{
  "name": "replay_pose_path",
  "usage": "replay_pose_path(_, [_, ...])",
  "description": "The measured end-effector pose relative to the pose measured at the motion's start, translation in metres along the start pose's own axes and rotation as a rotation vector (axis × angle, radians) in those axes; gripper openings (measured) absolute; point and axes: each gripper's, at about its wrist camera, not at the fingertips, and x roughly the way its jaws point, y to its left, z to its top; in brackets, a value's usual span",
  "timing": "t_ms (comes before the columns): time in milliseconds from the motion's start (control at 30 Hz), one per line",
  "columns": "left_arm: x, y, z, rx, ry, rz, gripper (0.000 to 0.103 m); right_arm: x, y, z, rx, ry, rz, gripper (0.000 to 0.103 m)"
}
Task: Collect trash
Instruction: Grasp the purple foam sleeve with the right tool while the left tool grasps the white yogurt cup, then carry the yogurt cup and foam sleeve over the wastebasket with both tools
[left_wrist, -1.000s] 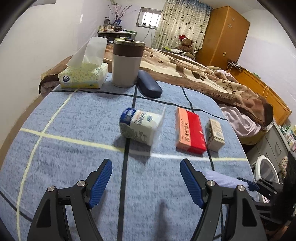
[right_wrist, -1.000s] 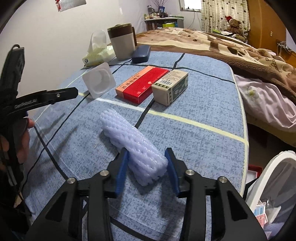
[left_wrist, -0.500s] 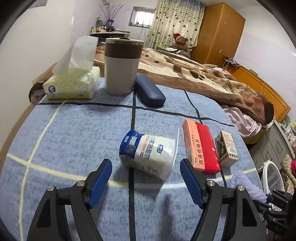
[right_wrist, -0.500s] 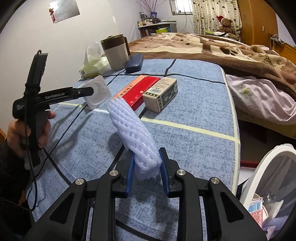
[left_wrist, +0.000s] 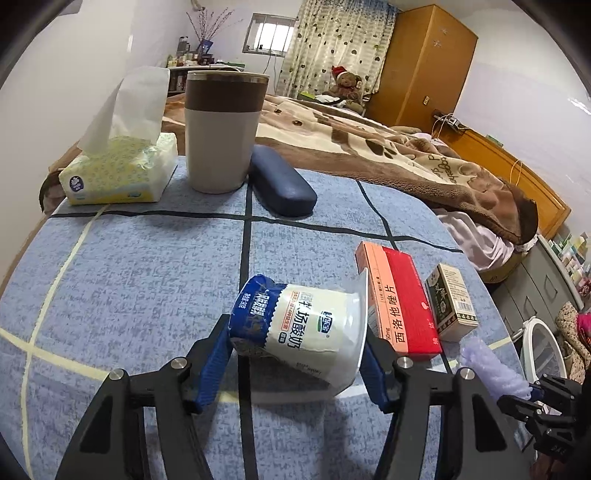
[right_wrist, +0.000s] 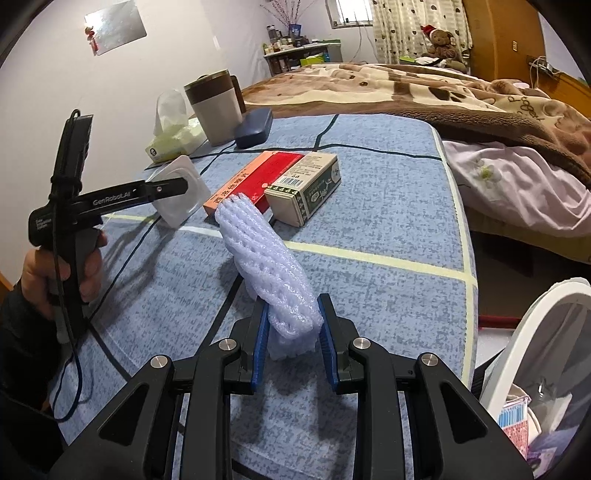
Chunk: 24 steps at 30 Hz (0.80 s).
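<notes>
Yogurt cup (left_wrist: 301, 328) lies on its side on the blue cloth (left_wrist: 147, 266), btwn left gripper (left_wrist: 295, 354) jaws, which are closing on it. Right gripper (right_wrist: 291, 336) is clamped on foam net (right_wrist: 266, 258), bin (right_wrist: 546, 332) nearby. Risk: thin cup crushes or squirts out, rim is wider than base

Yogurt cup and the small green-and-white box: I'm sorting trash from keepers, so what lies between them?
The red and orange medicine box lies between the yogurt cup and the green-and-white box, which touches it; the left wrist view shows this.
</notes>
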Motion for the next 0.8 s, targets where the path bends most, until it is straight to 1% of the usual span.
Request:
replay_pose_path(100, [-0.009, -0.005, -0.003, 0.008, -0.003, 0.047, 0.063, -0.006, 0.0, -0.001, 0.004, -0.01, 0.001, 0.026])
replay_pose_path(233, [-0.028, -0.016, -0.012, 0.008, -0.011, 0.089, 0.063, -0.018, 0.0, -0.004, 0.009, -0.03, -0.001, 0.026])
replay_pose_path(433, [-0.059, -0.037, -0.028, 0.014, -0.033, 0.082, 0.063, -0.035, 0.0, -0.01, 0.021, -0.052, -0.005, 0.026])
replay_pose_path(800, [-0.098, -0.07, -0.06, 0.026, -0.039, 0.042, 0.063, -0.062, 0.003, -0.022, 0.036, -0.081, -0.002, 0.026])
